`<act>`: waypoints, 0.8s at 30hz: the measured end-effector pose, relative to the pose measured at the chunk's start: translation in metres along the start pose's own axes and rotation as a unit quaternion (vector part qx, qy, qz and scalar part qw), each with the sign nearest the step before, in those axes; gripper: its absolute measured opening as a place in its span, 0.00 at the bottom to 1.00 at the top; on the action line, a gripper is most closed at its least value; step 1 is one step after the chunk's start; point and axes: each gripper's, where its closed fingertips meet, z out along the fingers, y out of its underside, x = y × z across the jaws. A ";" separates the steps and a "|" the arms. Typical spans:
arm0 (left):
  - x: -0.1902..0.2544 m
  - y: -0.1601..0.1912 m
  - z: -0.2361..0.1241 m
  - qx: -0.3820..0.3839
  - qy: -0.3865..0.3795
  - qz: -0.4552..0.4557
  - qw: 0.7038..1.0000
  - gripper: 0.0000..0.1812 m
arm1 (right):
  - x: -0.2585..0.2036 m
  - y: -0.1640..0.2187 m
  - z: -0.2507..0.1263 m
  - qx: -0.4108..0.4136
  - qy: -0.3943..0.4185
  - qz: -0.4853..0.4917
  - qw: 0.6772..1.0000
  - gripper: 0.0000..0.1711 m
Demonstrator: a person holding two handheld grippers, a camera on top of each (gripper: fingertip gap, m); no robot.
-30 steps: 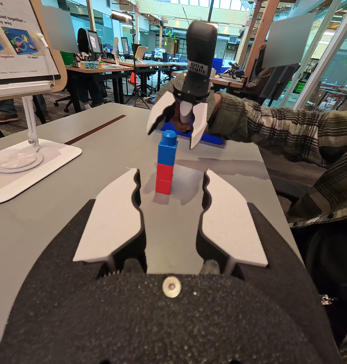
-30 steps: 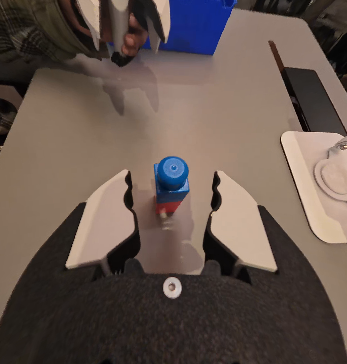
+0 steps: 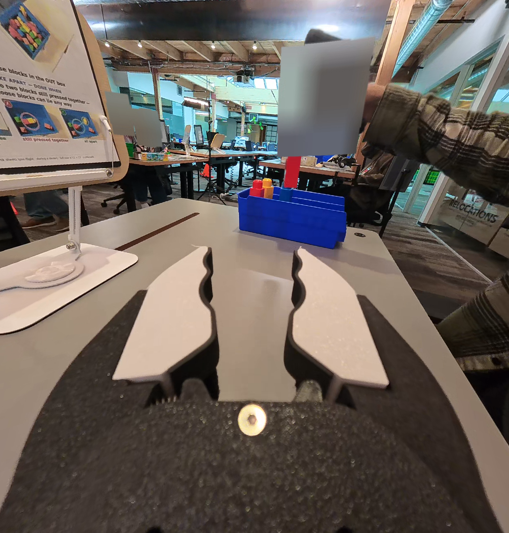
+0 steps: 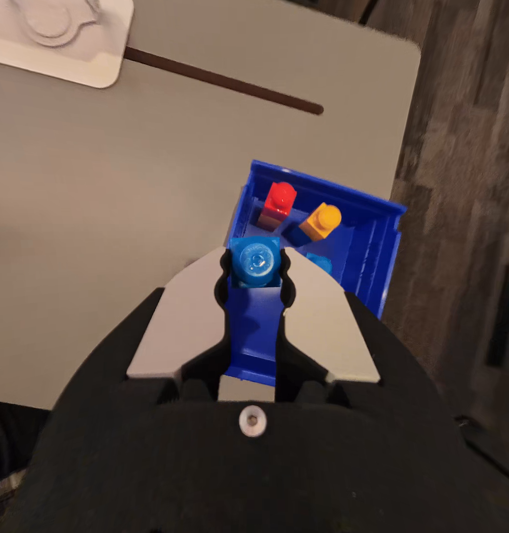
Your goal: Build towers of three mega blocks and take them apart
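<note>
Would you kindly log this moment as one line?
right gripper: shut on tower | over blue bin | left gripper: open, empty

The blue-topped tower (image 4: 256, 264) hangs upright over the blue bin (image 4: 363, 259), clamped at its top block between the fingertips of the right gripper (image 4: 254, 266). From above, only the round stud and square shoulders of its blue block show; in the left wrist view its red lower blocks (image 3: 292, 171) drop toward the bin, the top hidden by a blurred patch. Two more towers stand inside the bin at its far end — a red-topped one (image 4: 278, 204) beside an orange-topped one (image 4: 319, 220) with blue beneath. A further blue block (image 4: 319, 264) lies low in the bin, mostly hidden.
</note>
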 end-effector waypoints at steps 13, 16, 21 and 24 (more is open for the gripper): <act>0.002 0.004 -0.002 -0.003 0.000 -0.008 1.000 0.28 | 0.017 0.040 0.089 0.028 0.031 0.080 0.996 0.19; 0.003 0.004 -0.001 -0.007 0.002 -0.003 1.000 0.28 | 0.012 0.049 0.105 0.008 0.026 0.082 0.996 0.19; 0.004 0.004 -0.001 -0.006 0.004 -0.005 1.000 0.28 | 0.014 0.055 0.116 0.013 0.043 0.083 0.996 0.19; 0.004 0.003 -0.001 -0.004 0.005 -0.007 1.000 0.28 | 0.014 0.055 0.116 0.013 0.045 0.081 0.996 0.19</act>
